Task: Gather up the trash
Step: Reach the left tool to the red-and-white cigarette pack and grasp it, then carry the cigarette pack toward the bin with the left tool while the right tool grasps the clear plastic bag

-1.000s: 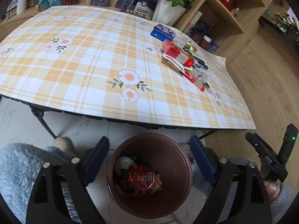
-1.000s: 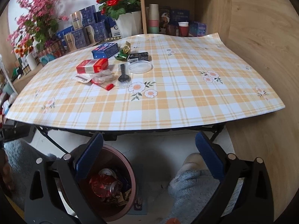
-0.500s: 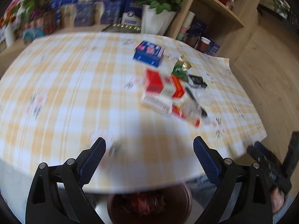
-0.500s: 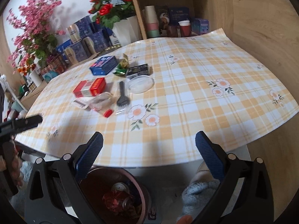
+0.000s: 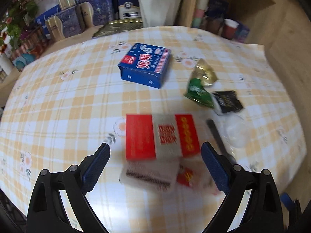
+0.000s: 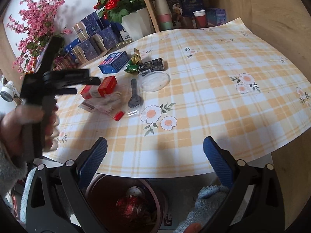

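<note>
My left gripper [image 5: 155, 165] is open and empty, hovering over the table just short of a red and white box [image 5: 161, 136], which also shows in the right wrist view [image 6: 100, 88]. Below the box lie a white wrapper [image 5: 149, 176] and a red wrapper [image 5: 184, 175]. A blue box [image 5: 144, 65], a green and gold foil packet [image 5: 200, 85], a black packet [image 5: 227, 101], a black brush [image 6: 134, 95] and a clear plastic lid [image 6: 155, 79] lie nearby. My right gripper [image 6: 155, 155] is open and empty at the table's front edge, above the brown trash bin [image 6: 126, 203].
The bin holds a red can [image 6: 128, 205] and other scraps. A white flowerpot [image 5: 159, 2], blue gift boxes [image 5: 81, 11] and a wooden shelf with cups [image 6: 194, 15] stand behind the table [image 6: 233, 106]. The left hand and its gripper body [image 6: 44, 89] are at the right wrist view's left.
My left gripper has risen from above the bin and moved forward over the table to the red box. My right gripper has lifted a little and stays near the front edge.
</note>
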The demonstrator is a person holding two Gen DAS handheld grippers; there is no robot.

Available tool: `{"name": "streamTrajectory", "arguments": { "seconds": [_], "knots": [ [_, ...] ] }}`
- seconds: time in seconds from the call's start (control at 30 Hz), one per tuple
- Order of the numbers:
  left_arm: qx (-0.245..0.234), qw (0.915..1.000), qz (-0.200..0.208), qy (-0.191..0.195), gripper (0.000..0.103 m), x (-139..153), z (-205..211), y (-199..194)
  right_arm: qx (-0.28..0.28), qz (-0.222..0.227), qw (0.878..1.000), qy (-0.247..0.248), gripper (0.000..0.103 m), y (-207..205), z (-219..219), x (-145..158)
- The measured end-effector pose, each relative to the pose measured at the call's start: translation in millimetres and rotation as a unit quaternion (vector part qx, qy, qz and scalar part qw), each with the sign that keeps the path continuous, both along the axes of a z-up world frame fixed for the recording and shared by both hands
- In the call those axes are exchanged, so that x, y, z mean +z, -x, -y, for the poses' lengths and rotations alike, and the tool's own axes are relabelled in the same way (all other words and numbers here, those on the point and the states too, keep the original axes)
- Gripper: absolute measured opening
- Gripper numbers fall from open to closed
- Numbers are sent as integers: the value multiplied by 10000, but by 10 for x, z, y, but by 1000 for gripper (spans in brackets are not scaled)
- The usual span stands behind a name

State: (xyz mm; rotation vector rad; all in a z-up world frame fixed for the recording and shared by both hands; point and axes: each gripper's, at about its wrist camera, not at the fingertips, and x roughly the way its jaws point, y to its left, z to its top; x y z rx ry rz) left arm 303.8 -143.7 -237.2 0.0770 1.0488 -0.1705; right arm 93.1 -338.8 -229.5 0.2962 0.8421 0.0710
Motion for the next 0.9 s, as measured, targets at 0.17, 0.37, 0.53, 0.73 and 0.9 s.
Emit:
{"name": "streamTrajectory", "arguments": {
  "seconds": [0.17, 0.37, 0.53, 0.73, 0.9],
  "knots": [
    [220, 9996, -104, 135, 93, -43, 42, -182, 122, -29, 9999, 25, 97, 17, -45, -23],
    [44, 9997, -227, -38, 95, -174, 219, -284, 167, -71, 9998, 9, 97, 14, -57, -54],
    [268, 9982, -418, -350, 94, -336, 194, -395, 147, -81, 9998, -45, 97, 6, -58, -57],
    [79, 9999, -87, -26, 87, -127, -10, -293, 257, -229, 9994, -46, 97, -27, -87, -75],
    [-61, 9973, 119, 721, 87, 195, -299, -113, 737, -36, 9973, 12, 97, -179, -234, 1]
  ]
}}
